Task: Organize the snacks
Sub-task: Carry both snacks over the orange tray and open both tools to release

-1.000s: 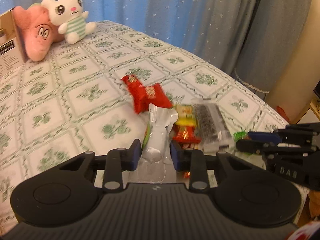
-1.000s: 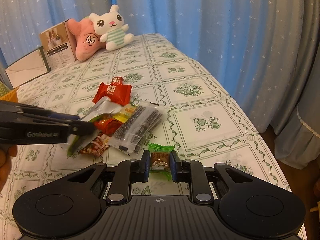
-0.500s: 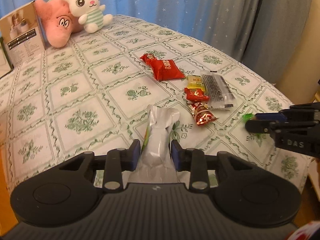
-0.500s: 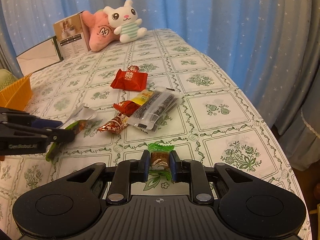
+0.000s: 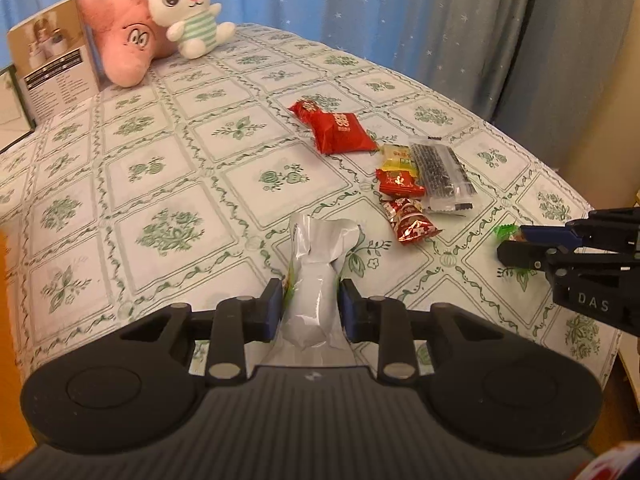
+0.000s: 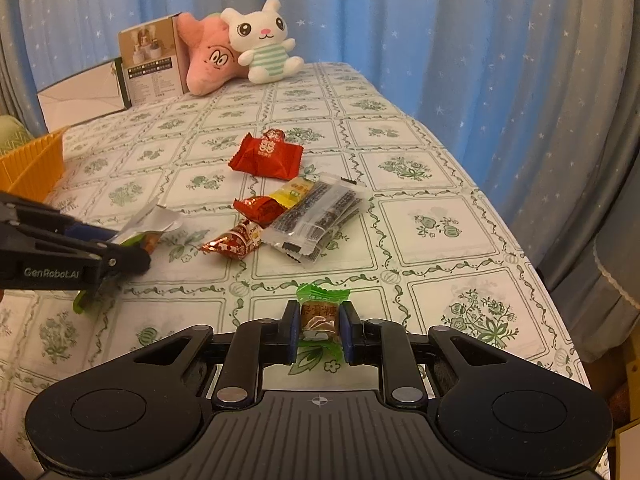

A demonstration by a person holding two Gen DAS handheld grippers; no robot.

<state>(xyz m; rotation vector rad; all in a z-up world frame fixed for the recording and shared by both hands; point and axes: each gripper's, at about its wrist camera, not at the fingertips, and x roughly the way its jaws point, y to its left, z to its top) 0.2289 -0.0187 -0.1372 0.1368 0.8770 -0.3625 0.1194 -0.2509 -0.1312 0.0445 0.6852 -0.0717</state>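
Note:
My left gripper (image 5: 311,300) is shut on a silver snack packet (image 5: 316,280) with a green edge, held above the table; it also shows in the right wrist view (image 6: 150,226). My right gripper (image 6: 319,320) is shut on a small green-wrapped candy (image 6: 320,312), seen in the left wrist view (image 5: 506,233) at the right. On the floral tablecloth lie a big red packet (image 6: 266,156), a clear packet of dark seeds (image 6: 316,218), a yellow snack (image 6: 294,194), and two small red candies (image 6: 260,208) (image 6: 232,242).
An orange basket (image 6: 32,164) stands at the left edge. A pink plush (image 6: 204,60), a white bunny plush (image 6: 264,40) and a printed box (image 6: 154,64) stand at the far end. The table's right edge (image 6: 520,248) drops off by blue curtains.
Both grippers have pulled back and up from the snack pile, each keeping its item. The left one carried the silver packet leftward, away from the pile.

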